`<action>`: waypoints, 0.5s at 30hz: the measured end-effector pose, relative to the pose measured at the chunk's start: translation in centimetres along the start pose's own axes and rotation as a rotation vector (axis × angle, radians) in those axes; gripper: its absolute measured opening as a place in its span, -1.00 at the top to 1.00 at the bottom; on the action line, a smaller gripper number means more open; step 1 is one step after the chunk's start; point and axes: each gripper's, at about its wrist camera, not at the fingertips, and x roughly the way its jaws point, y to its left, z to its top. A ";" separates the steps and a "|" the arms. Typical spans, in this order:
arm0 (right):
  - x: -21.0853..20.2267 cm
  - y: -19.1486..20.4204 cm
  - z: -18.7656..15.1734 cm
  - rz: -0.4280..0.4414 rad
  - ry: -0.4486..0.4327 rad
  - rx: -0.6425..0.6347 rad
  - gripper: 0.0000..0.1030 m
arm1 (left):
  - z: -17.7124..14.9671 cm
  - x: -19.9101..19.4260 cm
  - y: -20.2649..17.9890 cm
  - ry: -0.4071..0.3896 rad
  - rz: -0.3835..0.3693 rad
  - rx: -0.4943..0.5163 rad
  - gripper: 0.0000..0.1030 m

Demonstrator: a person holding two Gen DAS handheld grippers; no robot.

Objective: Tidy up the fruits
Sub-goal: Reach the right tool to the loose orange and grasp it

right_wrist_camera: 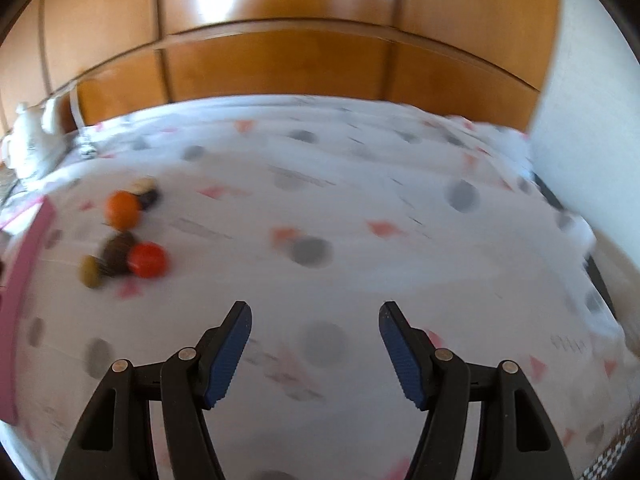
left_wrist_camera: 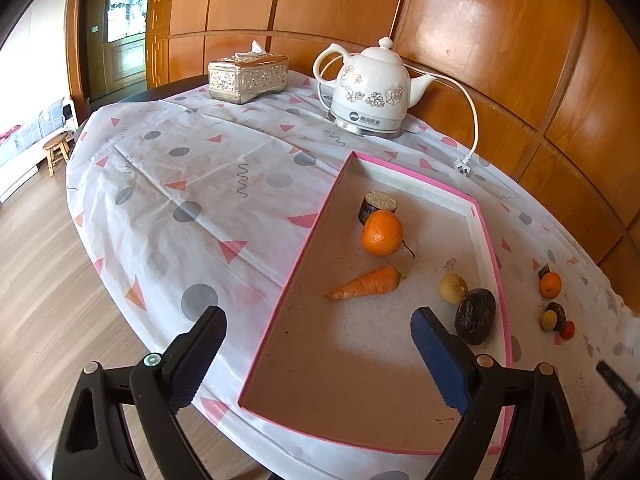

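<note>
Across the patterned tablecloth [left_wrist_camera: 168,184], below wood panelling [left_wrist_camera: 500,40], both tongs [left_wrist_camera: 320,344] [right_wrist_camera: 316,344] gape, pinching nothing.

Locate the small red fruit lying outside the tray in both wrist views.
Left wrist: small red fruit at far right on the tablecloth, outside the pink-rimmed tray, touching a dark fruit.
Right wrist: small red fruit at left of centre, blurred, against the same dark fruit.
Shared landmark: the orange just beyond the cluster.
</note>
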 end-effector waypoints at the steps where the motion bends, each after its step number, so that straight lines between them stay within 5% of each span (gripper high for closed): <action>1: 0.1 0.8 0.5 0.024 0.000 -0.014 -0.30 | 0.0 0.0 0.1 0.000 0.001 -0.003 -0.82; 15: 3.4 8.9 7.7 0.201 0.023 -0.087 -0.30 | 0.1 0.4 1.5 0.007 0.038 -0.038 -0.86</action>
